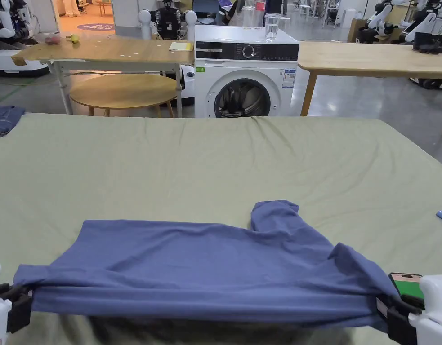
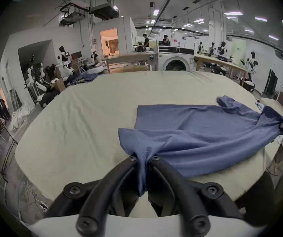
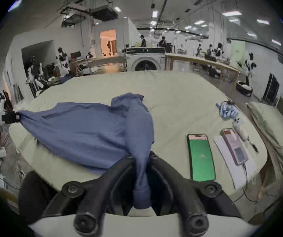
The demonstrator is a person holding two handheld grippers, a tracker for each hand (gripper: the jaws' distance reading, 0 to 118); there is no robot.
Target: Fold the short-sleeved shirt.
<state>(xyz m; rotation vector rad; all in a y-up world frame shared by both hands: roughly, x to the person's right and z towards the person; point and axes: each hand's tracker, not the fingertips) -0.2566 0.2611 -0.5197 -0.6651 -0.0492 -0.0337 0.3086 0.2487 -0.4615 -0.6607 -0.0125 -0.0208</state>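
- A wide table [image 1: 215,152] draped in pale green cloth spans the scene from the near edge to the far end.
- Beyond its far edge stands a white washing machine [image 1: 247,72], with wooden tables [image 1: 107,51] on either side of it.
- The blue short-sleeved shirt [image 1: 206,265] lies crosswise on the near part of the table, its near edge lifted off the cloth and pulled taut between the two tools; one sleeve [image 1: 274,213] points toward the far side.
- The left gripper [image 2: 144,160] is clamped on the shirt's near left corner, fabric bunched between both jaws.
- The right gripper [image 3: 141,157] is closed on the shirt's near right end, a gathered fold of fabric hanging down between its jaws.
- A phone with a green screen [image 3: 201,157] lies flat on the cloth just right of the right gripper.
- A second phone [image 3: 234,145] rests on a sheet of paper farther right.
- A dark blue folded garment [image 1: 4,119] sits at the far left edge.
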